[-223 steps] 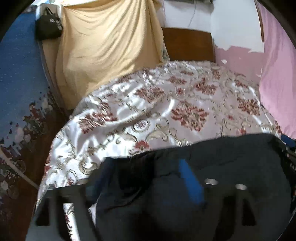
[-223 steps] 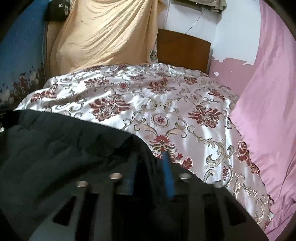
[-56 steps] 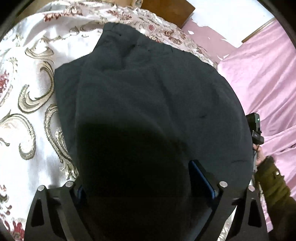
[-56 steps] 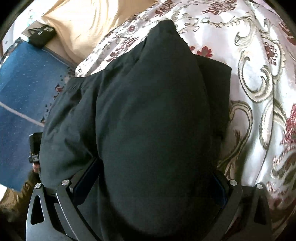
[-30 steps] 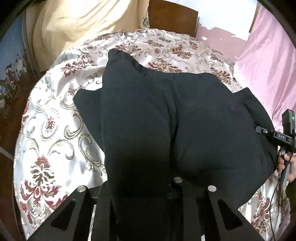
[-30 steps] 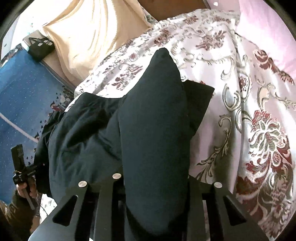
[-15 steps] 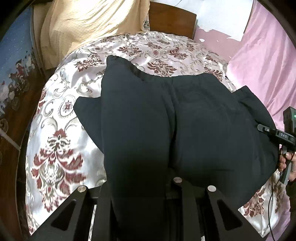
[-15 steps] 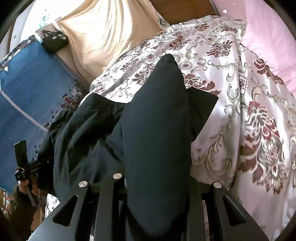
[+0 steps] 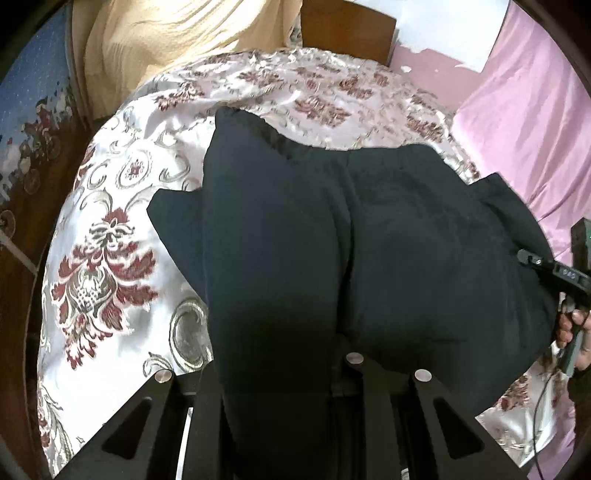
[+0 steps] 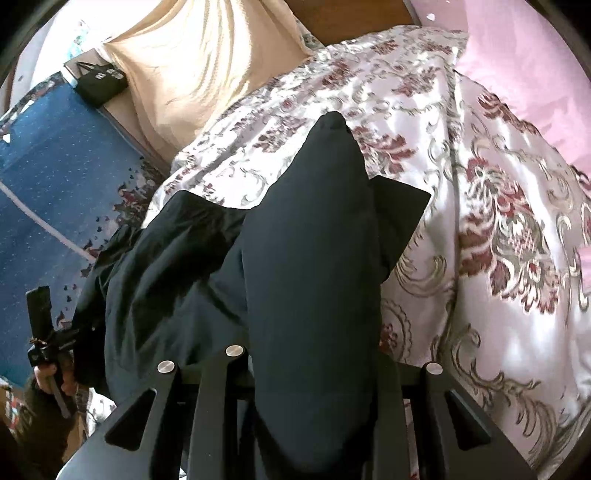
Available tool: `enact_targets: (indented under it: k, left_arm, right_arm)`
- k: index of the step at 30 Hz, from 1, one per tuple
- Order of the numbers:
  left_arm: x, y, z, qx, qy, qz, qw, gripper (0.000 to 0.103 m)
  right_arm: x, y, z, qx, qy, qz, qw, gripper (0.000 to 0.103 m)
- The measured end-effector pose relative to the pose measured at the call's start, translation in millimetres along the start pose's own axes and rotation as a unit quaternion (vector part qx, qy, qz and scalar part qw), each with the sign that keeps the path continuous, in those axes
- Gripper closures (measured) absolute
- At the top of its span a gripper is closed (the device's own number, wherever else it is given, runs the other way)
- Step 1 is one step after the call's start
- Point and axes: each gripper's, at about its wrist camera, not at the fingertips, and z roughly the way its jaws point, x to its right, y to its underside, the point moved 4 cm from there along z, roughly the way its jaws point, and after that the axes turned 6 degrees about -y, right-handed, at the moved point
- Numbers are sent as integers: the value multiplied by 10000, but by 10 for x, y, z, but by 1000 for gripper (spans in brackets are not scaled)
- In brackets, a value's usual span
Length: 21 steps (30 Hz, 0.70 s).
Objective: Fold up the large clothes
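Floral bedspread (image 9: 122, 229) beneath — both grippers (image 9: 280, 384) (image 10: 314, 373) clamped on black garment (image 9: 369, 240).

Both views were fisheye, each riding on a gripper and looking forward and steeply down along its fingers at the bed (image 9: 110, 229), from close above. The left wrist view faced the headboard (image 9: 347, 33) at 12 o'clock, with the pink cloth (image 9: 535, 122) at 2 o'clock and the right gripper (image 9: 554, 273) at 3 o'clock. The right wrist view faced the same end, headboard (image 10: 351, 14) at 12 o'clock, the blue rug (image 10: 48, 177) at 9 o'clock and the left gripper (image 10: 44, 332) at 8 o'clock. Both shared the dark garment (image 9: 406, 240) (image 10: 306, 277), filling each lower middle, the floral cover and the yellow cloth (image 9: 166, 40) (image 10: 192, 62)
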Motion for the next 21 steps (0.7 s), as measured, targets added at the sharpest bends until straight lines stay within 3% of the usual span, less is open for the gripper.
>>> enact_targets:
  k: [5,11,14,16,21]
  left_arm:
    - [-39,82,72,-2,-28,-65,10000,82]
    - [-5,118,120,-128,-281,44,9995,72]
    - [-62,138,160,-292,-366,-204,9987,65]
    - [-117,161,184,-385,-398,-423,9976,49]
    - [-217,237,130,-339,-561,-850,9942,28]
  right_arm:
    - [80,88,55,58,122,127,9998,76]
    - [199,167,108,78,383,322,9987,63]
    - [258,188,109,120,477,403,9980,53]
    - [289,205,98,163,528,477,9973,46]
    - [307,254,30,293,786,453,9954,23]
